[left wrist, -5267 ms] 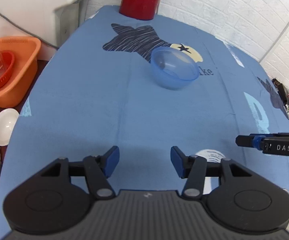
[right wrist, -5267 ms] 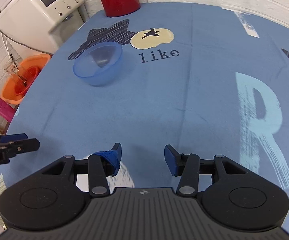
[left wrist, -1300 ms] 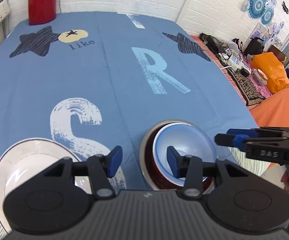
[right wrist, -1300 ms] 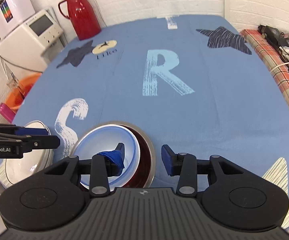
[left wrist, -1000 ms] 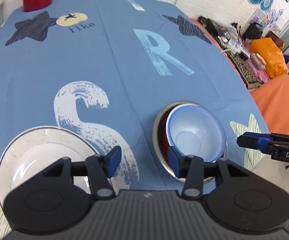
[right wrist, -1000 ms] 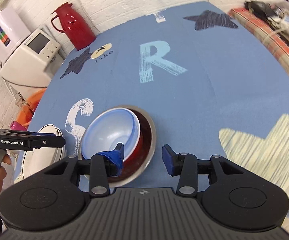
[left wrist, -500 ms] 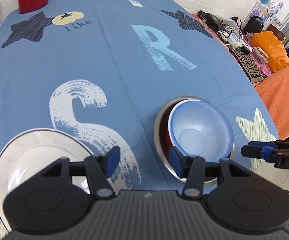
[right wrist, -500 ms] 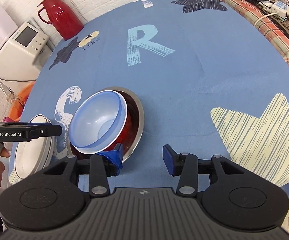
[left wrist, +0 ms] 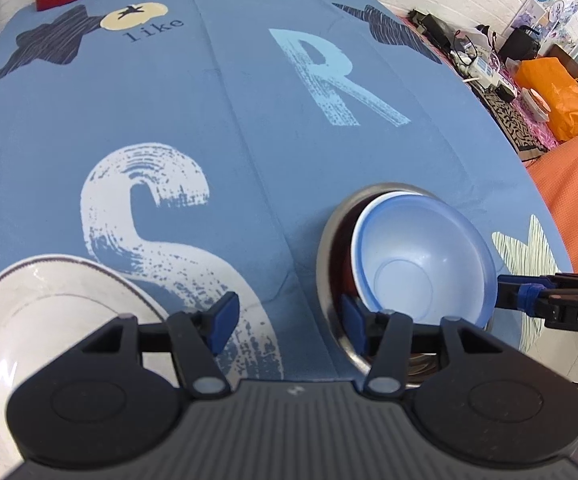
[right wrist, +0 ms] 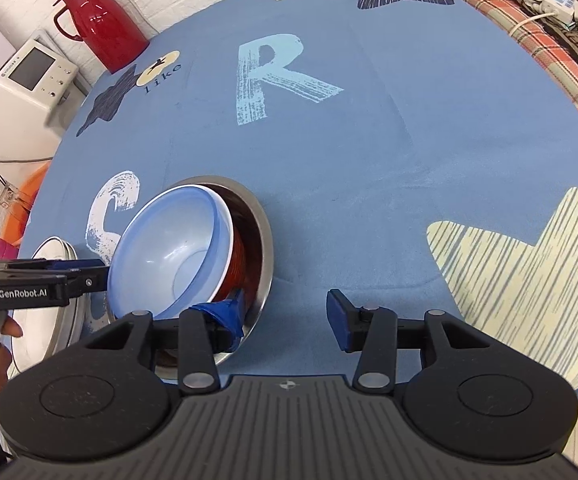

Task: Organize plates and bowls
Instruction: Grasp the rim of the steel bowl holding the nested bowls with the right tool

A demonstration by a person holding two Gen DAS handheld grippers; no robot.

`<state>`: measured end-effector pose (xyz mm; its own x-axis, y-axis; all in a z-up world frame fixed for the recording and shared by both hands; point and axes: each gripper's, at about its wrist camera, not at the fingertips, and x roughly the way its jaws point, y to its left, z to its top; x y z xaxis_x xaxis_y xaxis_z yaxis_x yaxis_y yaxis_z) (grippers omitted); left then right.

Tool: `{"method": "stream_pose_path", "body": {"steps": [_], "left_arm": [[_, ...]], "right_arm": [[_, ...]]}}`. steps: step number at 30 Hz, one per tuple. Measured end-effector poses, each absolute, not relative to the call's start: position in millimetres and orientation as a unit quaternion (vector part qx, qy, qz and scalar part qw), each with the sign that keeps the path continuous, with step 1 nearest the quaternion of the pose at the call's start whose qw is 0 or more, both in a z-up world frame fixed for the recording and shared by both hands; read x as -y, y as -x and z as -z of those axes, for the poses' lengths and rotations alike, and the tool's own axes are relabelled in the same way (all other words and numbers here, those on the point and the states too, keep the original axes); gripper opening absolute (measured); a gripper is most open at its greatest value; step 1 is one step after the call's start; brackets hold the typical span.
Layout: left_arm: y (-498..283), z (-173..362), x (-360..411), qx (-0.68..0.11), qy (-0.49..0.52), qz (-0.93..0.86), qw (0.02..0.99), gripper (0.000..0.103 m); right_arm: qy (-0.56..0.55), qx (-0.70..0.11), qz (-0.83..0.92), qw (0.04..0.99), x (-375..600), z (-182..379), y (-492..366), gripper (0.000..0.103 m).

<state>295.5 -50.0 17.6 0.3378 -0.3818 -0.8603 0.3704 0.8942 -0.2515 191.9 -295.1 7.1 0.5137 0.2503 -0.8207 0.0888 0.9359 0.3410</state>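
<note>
Seemingly the nesting step is all but done: the blue bowl [left wrist: 417,256] sits tilted inside the red bowl [right wrist: 243,258], itself inside the steel bowl [left wrist: 329,248], near the table's front edge, with the white plate [left wrist: 41,312] just beside the stack on the blue tablecloth [left wrist: 209,120]. Both the left gripper [left wrist: 287,326] and the right gripper [right wrist: 287,314] hover with jaws wide apart, gripping nothing. What remains is probably to nudge the blue bowl level, or else gather the plate, which calls for a careful rim pinch.
</note>
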Motion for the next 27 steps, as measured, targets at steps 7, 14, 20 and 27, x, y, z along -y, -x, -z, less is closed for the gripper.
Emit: {"method": "stream_pose_path", "body": {"steps": [7,14,20,27], "left_arm": [[-295.4,-11.3,51.6,-0.523,0.007,0.233,0.820,0.053],[-292.1,-12.6,54.6,-0.511,-0.004,0.231,0.828,0.053],[-290.2,-11.8,53.2,-0.506,0.003,0.236,0.830,0.048],[-288.9,-9.6,49.1,-0.510,0.026,0.238,0.826,0.045]], "right_arm": [[-0.176,-0.499,-0.048,0.847,291.7,4.6,-198.9,0.032],[-0.132,-0.490,-0.030,0.861,282.7,8.3,-197.6,0.050],[-0.122,-0.490,-0.024,0.863,283.5,9.6,-199.3,0.056],[-0.118,-0.484,-0.043,0.866,283.5,9.6,-201.0,0.050]]}}
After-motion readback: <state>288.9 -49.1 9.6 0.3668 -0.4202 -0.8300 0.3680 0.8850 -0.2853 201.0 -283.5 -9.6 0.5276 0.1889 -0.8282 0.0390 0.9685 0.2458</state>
